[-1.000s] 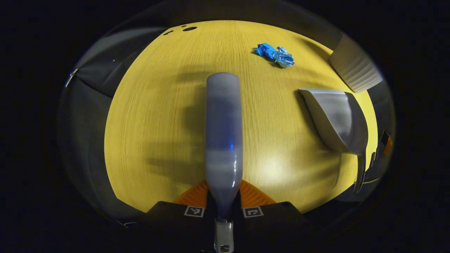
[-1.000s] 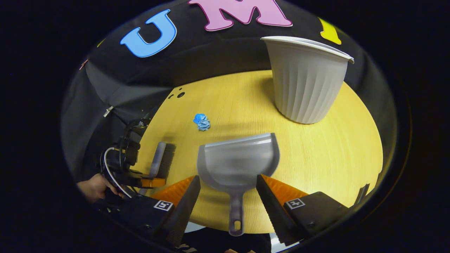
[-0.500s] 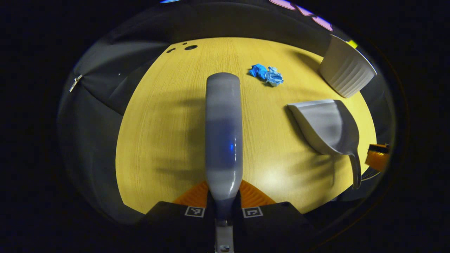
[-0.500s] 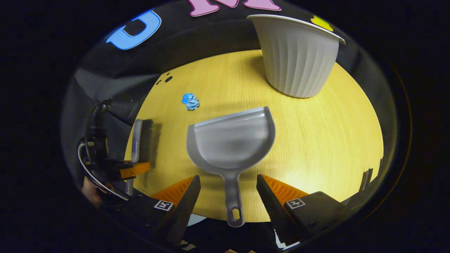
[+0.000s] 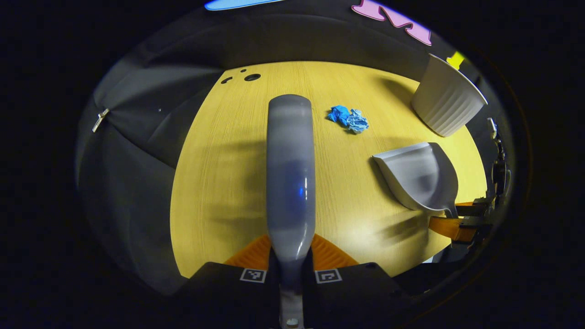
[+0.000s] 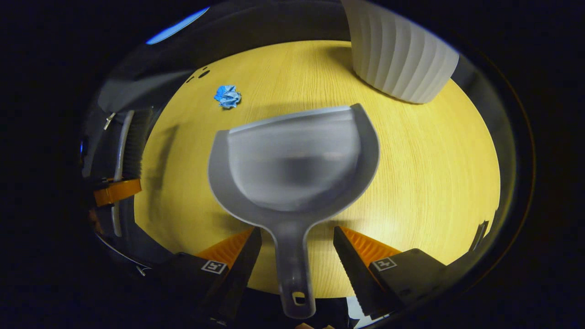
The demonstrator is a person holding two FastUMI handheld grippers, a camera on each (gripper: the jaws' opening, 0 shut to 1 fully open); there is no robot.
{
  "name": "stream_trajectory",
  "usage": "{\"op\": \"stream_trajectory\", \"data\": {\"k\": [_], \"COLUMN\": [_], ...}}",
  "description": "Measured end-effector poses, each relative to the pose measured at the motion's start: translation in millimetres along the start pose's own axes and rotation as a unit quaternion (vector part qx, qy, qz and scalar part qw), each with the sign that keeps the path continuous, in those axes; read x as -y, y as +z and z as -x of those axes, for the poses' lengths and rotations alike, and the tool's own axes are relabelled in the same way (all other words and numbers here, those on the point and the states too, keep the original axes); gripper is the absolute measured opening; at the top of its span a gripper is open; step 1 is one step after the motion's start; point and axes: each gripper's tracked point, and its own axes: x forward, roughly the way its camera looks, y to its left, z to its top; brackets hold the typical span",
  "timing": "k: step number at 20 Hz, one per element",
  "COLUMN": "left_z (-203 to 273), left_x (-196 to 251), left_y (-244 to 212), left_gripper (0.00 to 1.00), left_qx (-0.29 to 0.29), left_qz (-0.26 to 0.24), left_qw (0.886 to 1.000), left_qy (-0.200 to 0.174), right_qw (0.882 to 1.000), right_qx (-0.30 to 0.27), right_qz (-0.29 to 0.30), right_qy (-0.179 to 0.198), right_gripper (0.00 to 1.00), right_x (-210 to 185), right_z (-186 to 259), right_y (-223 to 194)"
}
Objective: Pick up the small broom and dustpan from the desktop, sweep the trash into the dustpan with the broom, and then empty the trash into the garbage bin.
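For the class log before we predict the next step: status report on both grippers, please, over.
Left gripper shut on broom. Right gripper open, fingers either side of dustpan handle. Blue trash unswept on desktop; bin beyond, path clear.

A recording booth: black cloth wall (image 5: 151, 119) behind a round yellow wooden table (image 5: 219, 183), lit from above.

On the yellow wooden tabletop (image 6: 434, 173), the crumpled blue paper (image 6: 227, 96) lies left of the grey plastic dustpan (image 6: 295, 164); the white ribbed bin (image 6: 402, 59) stands behind the dustpan, to its right.
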Motion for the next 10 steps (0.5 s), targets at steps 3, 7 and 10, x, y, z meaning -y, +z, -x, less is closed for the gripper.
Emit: {"op": "stream_trajectory", "data": {"k": [3,7,10], "left_z": [-5.7,-21.2,-38.1], "left_x": [-1.1,-2.9,-7.7], "left_y": [13.5,39.8,57.7], "left_gripper": [0.25,0.24,0.24], "left_qx": [-0.002,-0.006,-0.014], "left_qz": [-0.009,-0.029,-0.044], "left_qw": [1.000,1.000,0.999], "left_qy": [-0.004,-0.007,-0.006], "right_qw": [1.000,0.999,0.999], "right_qx": [-0.012,-0.024,-0.037], "right_qz": [0.002,-0.013,-0.003], "right_qy": [-0.012,-0.021,-0.020], "right_gripper": [0.96,0.78,0.52], "right_x": [2.3,3.8,0.6], "right_z": [-8.1,-13.2,-17.1], "right_y": [-0.2,4.4,5.6]}}
